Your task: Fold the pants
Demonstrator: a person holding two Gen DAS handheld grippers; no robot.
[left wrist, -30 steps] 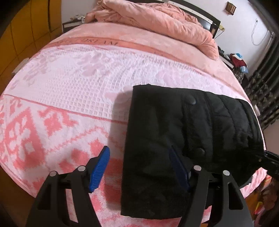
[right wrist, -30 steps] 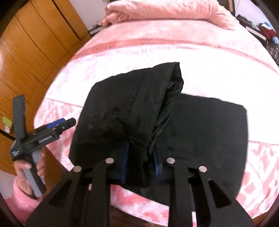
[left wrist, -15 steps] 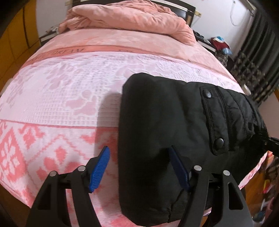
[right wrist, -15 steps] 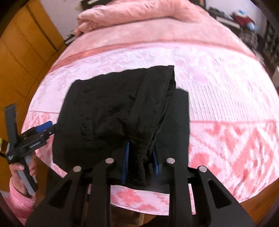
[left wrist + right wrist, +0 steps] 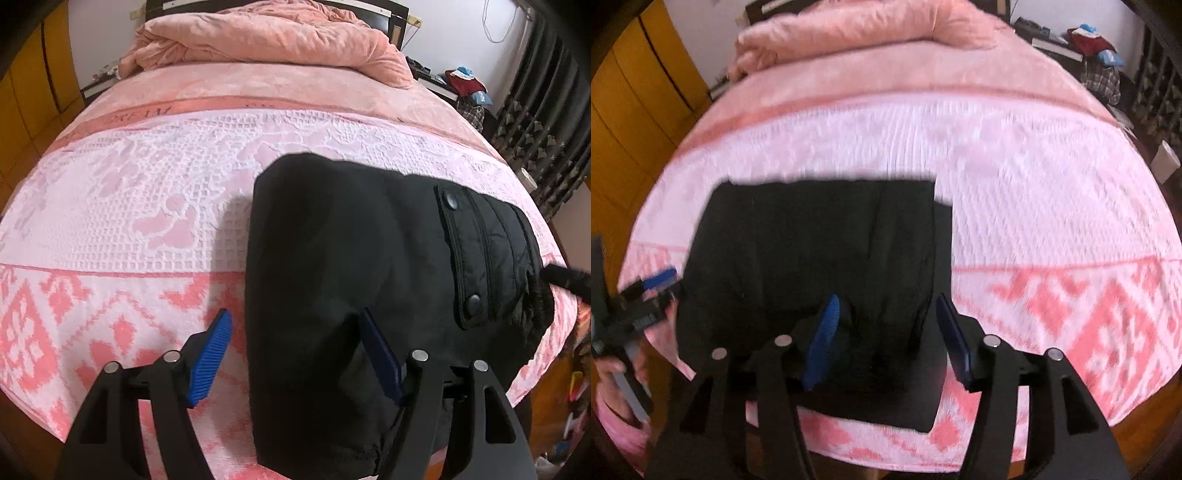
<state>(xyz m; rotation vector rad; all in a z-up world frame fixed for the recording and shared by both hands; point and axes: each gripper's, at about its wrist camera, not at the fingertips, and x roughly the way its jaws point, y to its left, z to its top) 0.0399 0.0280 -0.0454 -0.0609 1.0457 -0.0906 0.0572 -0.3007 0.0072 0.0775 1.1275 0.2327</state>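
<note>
The black pants (image 5: pixel 351 266) lie folded in a thick stack on the pink patterned bed cover (image 5: pixel 147 206), near the bed's front edge. A flap with snap buttons (image 5: pixel 461 258) faces up at their right. My left gripper (image 5: pixel 295 358) is open and straddles the stack's left edge, its right pad (image 5: pixel 380 358) over the cloth. In the right wrist view the pants (image 5: pixel 812 251) look flat and blurred. My right gripper (image 5: pixel 888 343) stands open over their near edge, nothing pinched. A hand in a pink sleeve holds the left gripper (image 5: pixel 653 291) at the left there.
A crumpled pink quilt (image 5: pixel 266 40) lies at the head of the bed. Orange wardrobe doors (image 5: pixel 631 110) line the left side. Clothes and clutter (image 5: pixel 465 81) sit at the far right beside a dark curtain (image 5: pixel 543 122), with a white bin (image 5: pixel 1165 162) on the floor.
My right gripper has opened and let go of the pants fold, which now lies flat on the stack. The left gripper stays open and has shifted a little along the pants' left edge.
</note>
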